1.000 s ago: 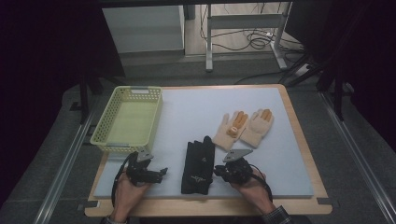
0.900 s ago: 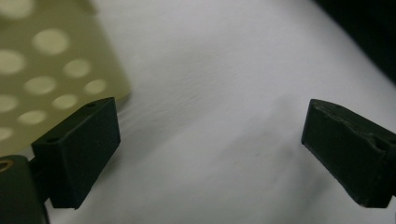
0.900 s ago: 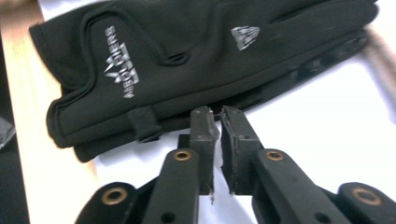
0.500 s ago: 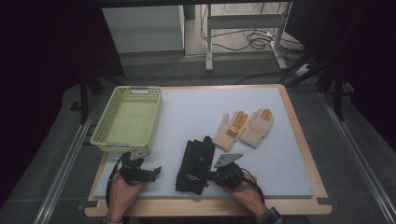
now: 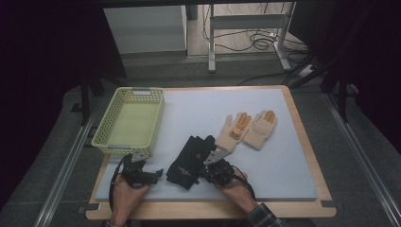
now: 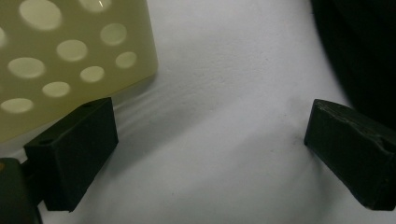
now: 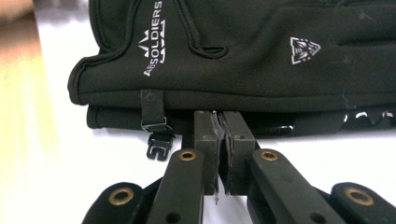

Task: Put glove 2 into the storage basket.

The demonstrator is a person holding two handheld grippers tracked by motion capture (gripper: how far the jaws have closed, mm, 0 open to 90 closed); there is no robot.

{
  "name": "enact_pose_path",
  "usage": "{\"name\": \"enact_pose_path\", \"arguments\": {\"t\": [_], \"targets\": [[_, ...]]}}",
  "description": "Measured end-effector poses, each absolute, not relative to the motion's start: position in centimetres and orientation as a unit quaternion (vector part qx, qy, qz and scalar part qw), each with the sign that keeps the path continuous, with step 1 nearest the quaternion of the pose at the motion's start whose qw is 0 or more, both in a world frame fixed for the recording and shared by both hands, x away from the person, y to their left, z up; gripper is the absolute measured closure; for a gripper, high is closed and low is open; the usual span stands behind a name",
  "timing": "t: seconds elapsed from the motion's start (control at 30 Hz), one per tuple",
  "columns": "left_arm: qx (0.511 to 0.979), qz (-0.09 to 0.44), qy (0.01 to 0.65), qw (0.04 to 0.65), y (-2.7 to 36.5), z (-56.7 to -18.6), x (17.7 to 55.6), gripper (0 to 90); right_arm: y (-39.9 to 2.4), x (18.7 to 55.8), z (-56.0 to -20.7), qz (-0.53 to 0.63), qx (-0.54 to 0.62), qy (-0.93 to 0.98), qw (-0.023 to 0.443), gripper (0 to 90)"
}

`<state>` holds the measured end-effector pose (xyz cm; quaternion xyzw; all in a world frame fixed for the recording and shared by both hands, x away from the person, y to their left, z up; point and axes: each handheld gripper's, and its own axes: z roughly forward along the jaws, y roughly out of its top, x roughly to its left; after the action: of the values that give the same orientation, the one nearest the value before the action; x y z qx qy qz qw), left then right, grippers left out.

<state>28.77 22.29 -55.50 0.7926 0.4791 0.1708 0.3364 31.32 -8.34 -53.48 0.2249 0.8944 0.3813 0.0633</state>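
A stacked pair of black gloves [image 5: 189,161] lies near the table's front edge; the top one reads "ABSOLDIERS" in the right gripper view [image 7: 233,56]. My right gripper [image 5: 202,170] is just right of the stack. Its jaws are shut, and its tips [image 7: 218,114] rest against the edge of the lower glove beside a small black clip [image 7: 156,149]. I see nothing held between the jaws. My left gripper [image 5: 155,173] lies low on the white mat, left of the gloves. It [image 6: 210,126] is wide open over bare mat, with the black glove's edge [image 6: 359,46] beyond its right jaw.
A pale yellow perforated basket [image 5: 127,142] stands at the left, its corner [image 6: 70,56] close above my left gripper's left jaw. Two beige gloves with orange fingertips [image 5: 248,130] lie right of centre. The white mat [image 5: 283,165] sits on a wooden board.
My right gripper has slid left up to the black gloves. The stack has shifted slightly left and tilted. My left hand has barely moved.
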Motion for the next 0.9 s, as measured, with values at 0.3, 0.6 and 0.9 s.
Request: {"name": "enact_pose_path", "arguments": {"t": [0.3, 0.6, 0.9], "targets": [[0.793, 0.171, 0.479, 0.337, 22.3, -55.5, 28.8, 2.8, -7.2, 32.0, -53.6, 0.383, 0.215, 0.895, 0.078, 81.2], [0.792, 0.171, 0.479, 0.337, 22.3, -55.5, 28.8, 2.8, -9.6, 31.9, -52.2, 0.392, 0.224, 0.887, 0.092, 74.5], [0.792, 0.171, 0.479, 0.337, 22.3, -55.5, 28.7, 2.8, -14.0, 32.5, -51.4, 0.395, 0.265, 0.871, 0.123, 62.2]]}}
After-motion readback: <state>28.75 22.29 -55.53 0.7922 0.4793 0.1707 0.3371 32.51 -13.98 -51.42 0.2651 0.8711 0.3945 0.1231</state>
